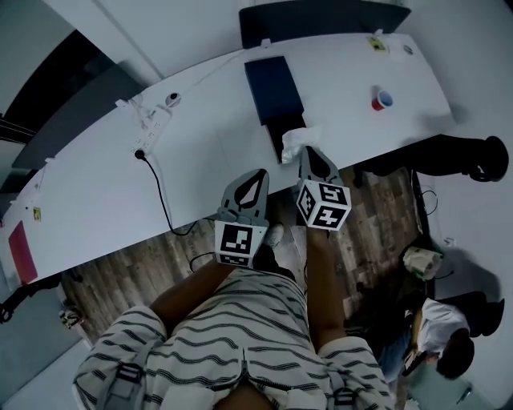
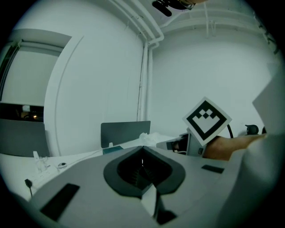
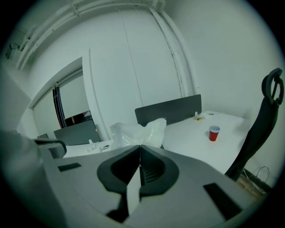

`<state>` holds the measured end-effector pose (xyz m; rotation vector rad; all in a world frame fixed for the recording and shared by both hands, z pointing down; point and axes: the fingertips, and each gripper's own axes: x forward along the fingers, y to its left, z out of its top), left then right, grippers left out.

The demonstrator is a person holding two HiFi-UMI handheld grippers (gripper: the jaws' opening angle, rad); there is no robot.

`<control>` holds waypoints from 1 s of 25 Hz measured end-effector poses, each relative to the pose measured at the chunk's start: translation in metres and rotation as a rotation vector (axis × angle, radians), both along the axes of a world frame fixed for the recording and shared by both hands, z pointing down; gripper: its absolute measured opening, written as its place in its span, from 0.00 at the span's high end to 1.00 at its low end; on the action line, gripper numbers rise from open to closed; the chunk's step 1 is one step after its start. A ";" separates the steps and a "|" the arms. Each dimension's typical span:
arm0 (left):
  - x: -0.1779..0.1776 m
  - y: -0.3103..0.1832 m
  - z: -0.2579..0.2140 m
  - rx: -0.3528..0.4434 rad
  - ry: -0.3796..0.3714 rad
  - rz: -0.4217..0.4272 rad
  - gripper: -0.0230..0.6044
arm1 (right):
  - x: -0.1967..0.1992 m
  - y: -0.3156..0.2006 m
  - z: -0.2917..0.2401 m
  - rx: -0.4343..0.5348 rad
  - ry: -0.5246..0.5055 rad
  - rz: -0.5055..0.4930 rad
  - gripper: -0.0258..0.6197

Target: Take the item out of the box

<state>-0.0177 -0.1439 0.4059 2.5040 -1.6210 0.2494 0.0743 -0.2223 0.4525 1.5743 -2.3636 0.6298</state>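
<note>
The long white table (image 1: 200, 136) runs across in front of me, with a dark divider panel (image 1: 321, 20) standing along its far edge. A black chair (image 1: 449, 156) is pushed in at the right end. Wooden floor (image 1: 136, 264) shows below the near edge of the table.

The dark blue box (image 1: 272, 88) lies flat on the table, ahead of me and a little to the right. Its near end is open and black inside. The item, something in a crumpled white plastic bag (image 1: 299, 142), sits at that open near end, close to the table's near edge.

My left claw (image 1: 260, 172) hangs over the near edge of the table, just left of the bag and apart from it. Its jaws are pressed together with nothing between them. My right claw (image 1: 309, 150) is beside it on the right, and its jaws are also closed tight. Its tips are right at the near side of the bag. I cannot tell whether they pinch the plastic.

A white power strip (image 1: 152, 124) with a black cord lies far to the left. A small red cup (image 1: 381, 99) stands far on the right, well apart from the box.
</note>
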 end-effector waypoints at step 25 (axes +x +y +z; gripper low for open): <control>0.025 0.019 -0.041 0.083 0.004 0.067 0.92 | 0.012 0.058 -0.066 0.203 -0.044 0.010 0.93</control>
